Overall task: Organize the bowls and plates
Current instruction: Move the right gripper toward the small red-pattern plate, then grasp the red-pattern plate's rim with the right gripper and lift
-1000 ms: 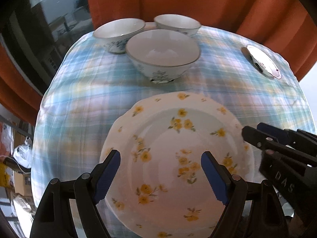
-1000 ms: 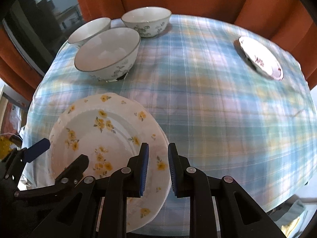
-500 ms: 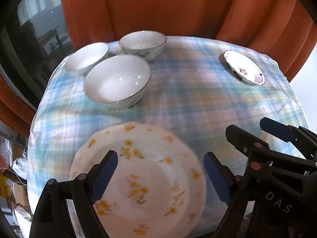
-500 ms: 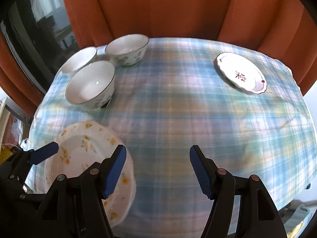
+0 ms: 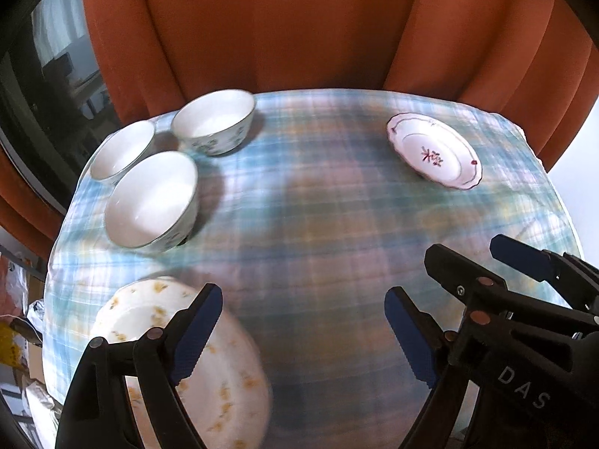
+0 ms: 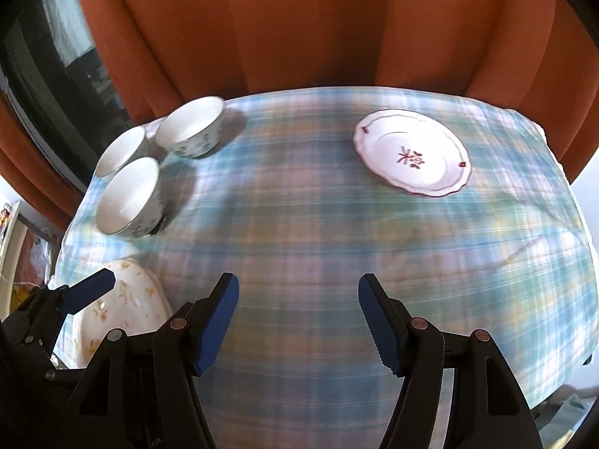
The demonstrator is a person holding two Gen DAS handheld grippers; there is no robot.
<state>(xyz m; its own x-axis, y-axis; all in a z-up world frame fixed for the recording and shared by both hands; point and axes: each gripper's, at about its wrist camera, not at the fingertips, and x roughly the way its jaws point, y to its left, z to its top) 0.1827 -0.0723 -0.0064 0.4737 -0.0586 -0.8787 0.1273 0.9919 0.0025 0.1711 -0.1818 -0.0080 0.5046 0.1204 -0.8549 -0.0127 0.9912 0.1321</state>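
Note:
A yellow-flowered plate point(image 5: 221, 381) lies at the table's near left edge, also in the right wrist view point(image 6: 123, 310). Three white bowls point(image 5: 151, 198) stand clustered at the far left, also in the right wrist view point(image 6: 129, 198). A small plate with a red motif point(image 5: 434, 155) sits at the far right, also in the right wrist view point(image 6: 411, 157). My left gripper point(image 5: 301, 331) is open and empty, raised above the table right of the flowered plate. My right gripper point(image 6: 299, 323) is open and empty over the middle front; it also shows in the left wrist view point(image 5: 479, 258).
The table carries a blue plaid cloth point(image 6: 318, 224). Orange curtains point(image 6: 318, 30) hang close behind it. A dark window point(image 5: 33, 86) is at the left. Clutter lies on the floor at the lower left point(image 5: 22, 321).
My right gripper opened and let go of the flowered plate's rim. Both grippers pulled back and up from the plate, which now lies at the near left.

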